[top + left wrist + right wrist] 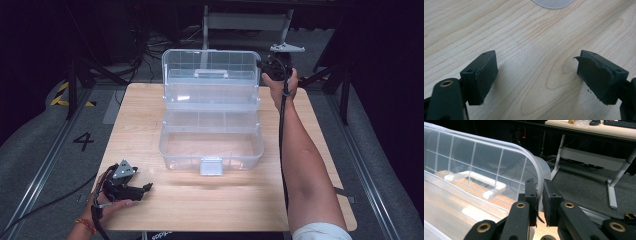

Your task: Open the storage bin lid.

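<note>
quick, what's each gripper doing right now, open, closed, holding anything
Left gripper: open, holding nothing, low over the wooden table.
Right gripper: closed on the rim of the clear box's lid.

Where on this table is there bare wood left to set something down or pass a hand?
Bare table runs between the clear box and the near edge, right of the left gripper, which rests there open. Strips flank the box on both sides. The far end is crowded: the raised lid, its rim clamped by the right gripper.
</note>
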